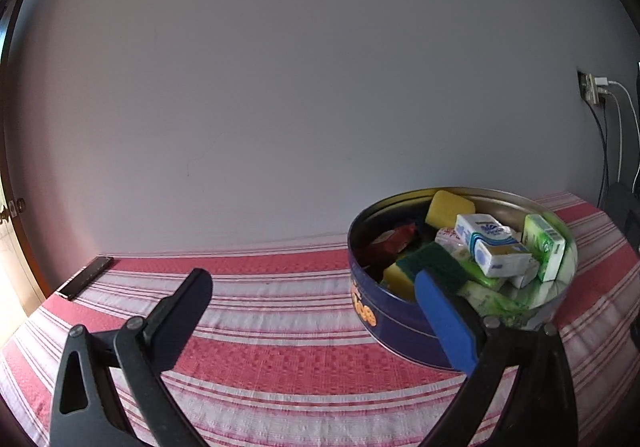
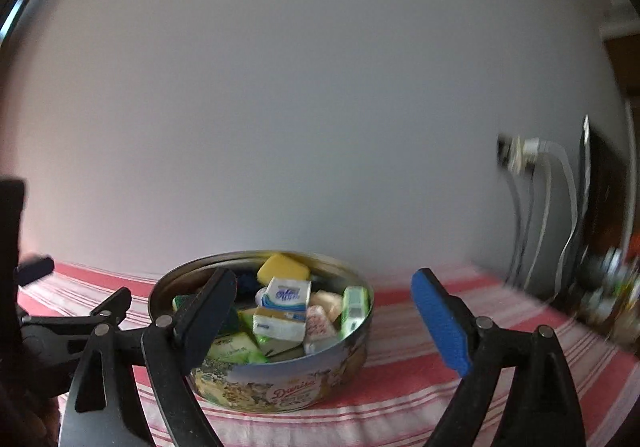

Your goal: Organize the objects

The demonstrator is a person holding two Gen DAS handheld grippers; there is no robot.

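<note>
A: Where is the tin [image 1: 400, 321] now?

B: It stands on the striped cloth [image 1: 260, 359], close to the wall [image 1: 300, 87]. In the left wrist view it sits at about 4 o'clock; in the right wrist view it is near the centre, toward 6 o'clock.

A: What lies inside?

B: It is quite full. A yellow sponge [image 1: 449, 209] leans at the far side, at 12 o'clock of the tin. A white and blue pack [image 1: 493, 247] lies in the middle, a green pack [image 1: 545, 247] stands upright at 3 o'clock, and a red wrapper [image 1: 394, 239] is at 9 o'clock. A second sponge with a green top [image 1: 430, 265] is at the near rim.

A: And the left gripper [image 1: 312, 311]?

B: Its jaws stand wide apart and hold nothing. Its blue finger [image 1: 446, 321] is in front of the tin's near wall; whether it touches, one cannot tell.

A: The right gripper [image 2: 324, 313]?

B: Also spread wide, holding nothing. The tin shows between its fingers, and the dark one [image 2: 204, 317] covers the tin's left rim.

A: Anything else?

B: A phone [image 1: 85, 277] lies at 9 o'clock on the cloth's far edge, well apart from the tin. Chargers [image 1: 596, 87] are plugged into the wall at 3 o'clock.
</note>
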